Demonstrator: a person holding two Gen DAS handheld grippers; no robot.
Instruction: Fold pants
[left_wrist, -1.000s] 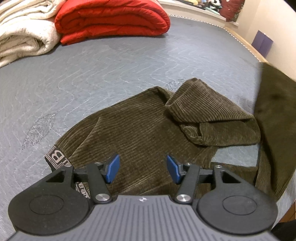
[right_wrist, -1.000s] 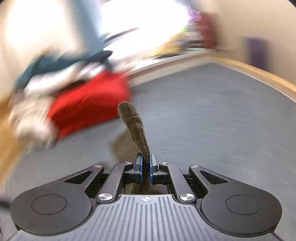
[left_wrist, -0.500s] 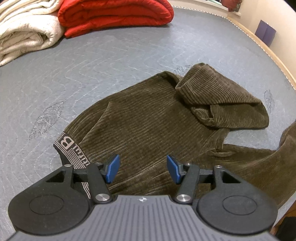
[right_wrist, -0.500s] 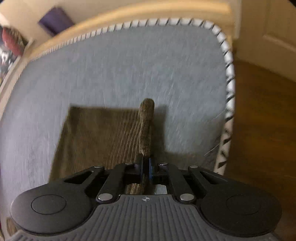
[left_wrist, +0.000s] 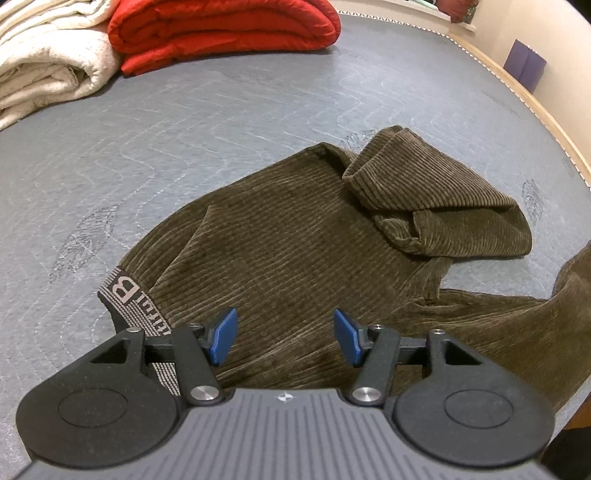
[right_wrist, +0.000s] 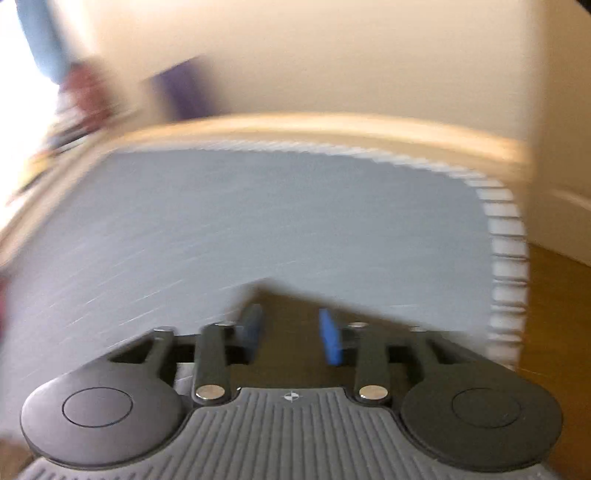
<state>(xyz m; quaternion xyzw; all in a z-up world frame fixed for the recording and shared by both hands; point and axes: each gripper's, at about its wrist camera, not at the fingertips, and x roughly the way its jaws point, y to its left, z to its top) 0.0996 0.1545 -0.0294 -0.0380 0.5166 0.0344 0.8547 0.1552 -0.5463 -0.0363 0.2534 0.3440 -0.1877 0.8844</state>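
Brown corduroy pants (left_wrist: 295, 236) lie rumpled on the grey mattress (left_wrist: 184, 118). Their lettered waistband (left_wrist: 129, 295) is at the near left, and one leg is folded back in a heap (left_wrist: 443, 206) at the right. My left gripper (left_wrist: 284, 341) is open and empty, hovering just above the cloth near the waistband. My right gripper (right_wrist: 291, 336) is open and empty over a corner of the pants (right_wrist: 291, 295) near the mattress corner. The right wrist view is blurred by motion.
A folded red quilt (left_wrist: 221, 33) and a cream blanket (left_wrist: 48, 62) lie at the far left of the mattress. The wooden bed frame (left_wrist: 517, 92) runs along the right. The mattress's piped edge (right_wrist: 506, 258) and wooden floor (right_wrist: 554, 314) are at my right.
My right gripper has opened and let go of the pant leg, which now lies on the mattress. The left gripper stayed open and moved slightly forward over the pants.
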